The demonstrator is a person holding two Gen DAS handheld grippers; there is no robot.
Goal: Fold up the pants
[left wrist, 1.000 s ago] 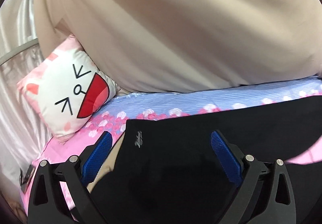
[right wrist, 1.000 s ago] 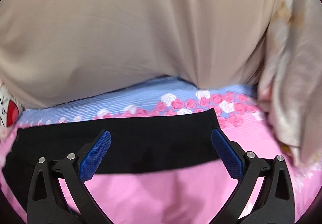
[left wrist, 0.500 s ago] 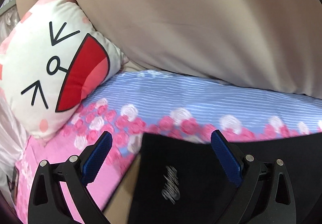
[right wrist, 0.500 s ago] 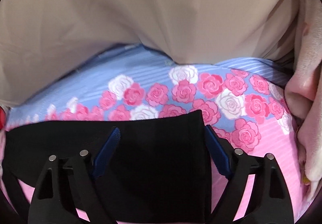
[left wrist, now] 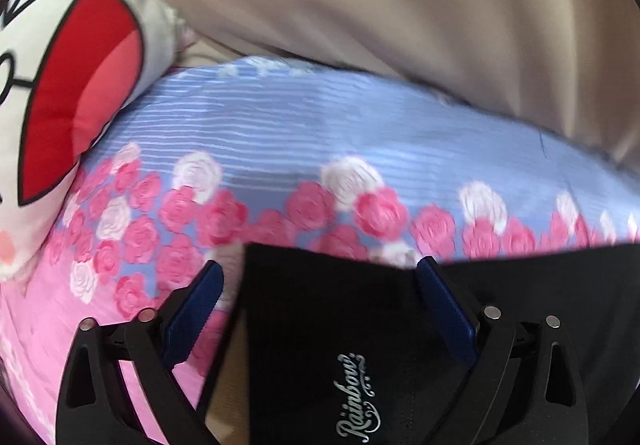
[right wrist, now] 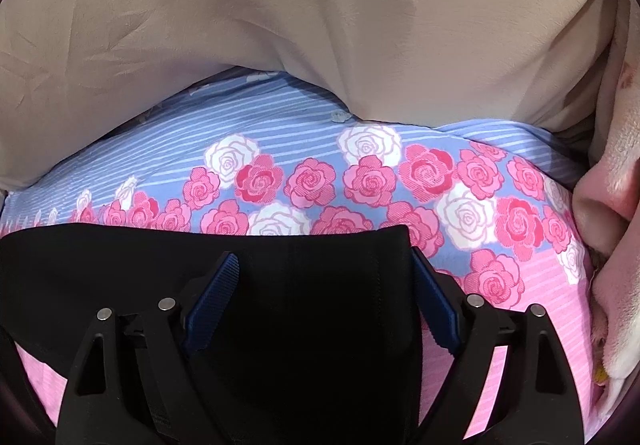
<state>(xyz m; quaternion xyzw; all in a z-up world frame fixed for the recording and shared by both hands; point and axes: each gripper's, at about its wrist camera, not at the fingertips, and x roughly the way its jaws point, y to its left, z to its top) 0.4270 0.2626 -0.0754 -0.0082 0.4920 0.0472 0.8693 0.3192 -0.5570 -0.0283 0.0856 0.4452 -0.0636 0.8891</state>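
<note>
- Black pants (left wrist: 320,325): we see them lying flat on the rose-print bedsheet (left wrist: 304,141), near its band of pink and white roses. A white script logo "Rainbow" (left wrist: 354,401) sits on the cloth close to the corner seen from the left wrist.
- Left gripper (left wrist: 318,281): we find its 2 blue-padded jaws apart and closing. They straddle that pants corner, one pad over the sheet just beside the pants edge, the other over black cloth. The pads do not press the cloth.
- Right gripper (right wrist: 324,277): its jaws are also apart and closing, straddling the other pants corner (right wrist: 384,241). One pad lies over black cloth, the other at the pants' side edge. We see no pinch on the cloth.
- Surroundings, relative to the pants: a large beige cushion (right wrist: 320,25) lies beyond the roses. A white cartoon-face pillow (left wrist: 76,85) with a red mouth lies beyond the logo corner.
</note>
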